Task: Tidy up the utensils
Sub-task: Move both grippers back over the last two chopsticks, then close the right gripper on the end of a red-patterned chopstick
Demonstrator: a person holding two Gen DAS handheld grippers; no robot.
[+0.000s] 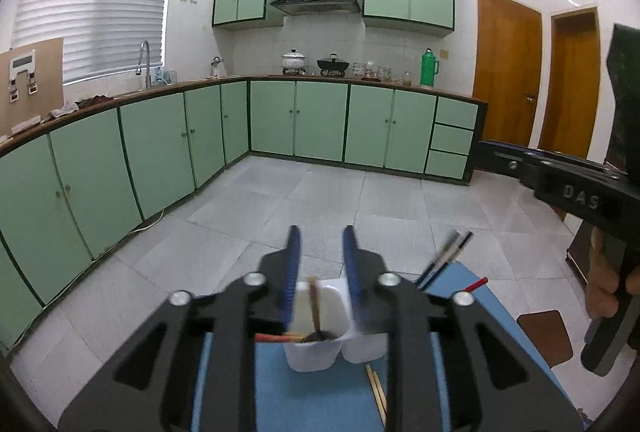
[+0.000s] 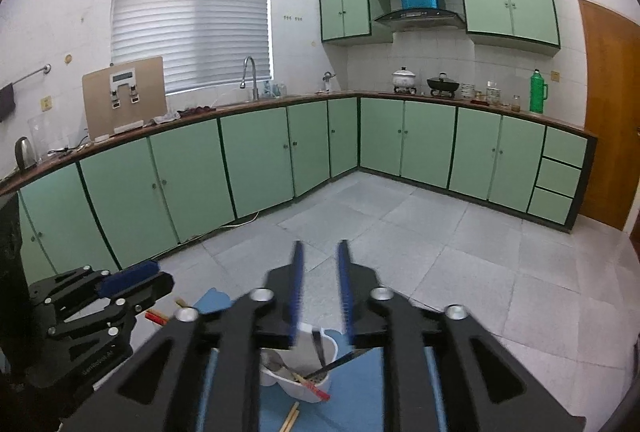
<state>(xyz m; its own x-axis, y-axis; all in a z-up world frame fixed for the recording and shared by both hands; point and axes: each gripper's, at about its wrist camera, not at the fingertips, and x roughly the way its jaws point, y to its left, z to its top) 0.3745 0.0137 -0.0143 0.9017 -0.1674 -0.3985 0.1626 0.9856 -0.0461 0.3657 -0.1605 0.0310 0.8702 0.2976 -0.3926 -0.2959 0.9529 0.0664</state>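
A white two-compartment utensil holder stands on a blue table below my left gripper, which is open and empty above it. Brown chopsticks and a red-tipped one stick out of the holder. Dark chopsticks poke up at the right. Wooden chopsticks lie on the table beside the holder. In the right wrist view the holder holds several utensils, with wooden chopsticks lying in front of it. My right gripper is open and empty above the holder.
The right gripper's body and the hand holding it are at the right of the left wrist view; the left gripper is at the left of the right wrist view. Green kitchen cabinets and a grey tiled floor lie beyond the table.
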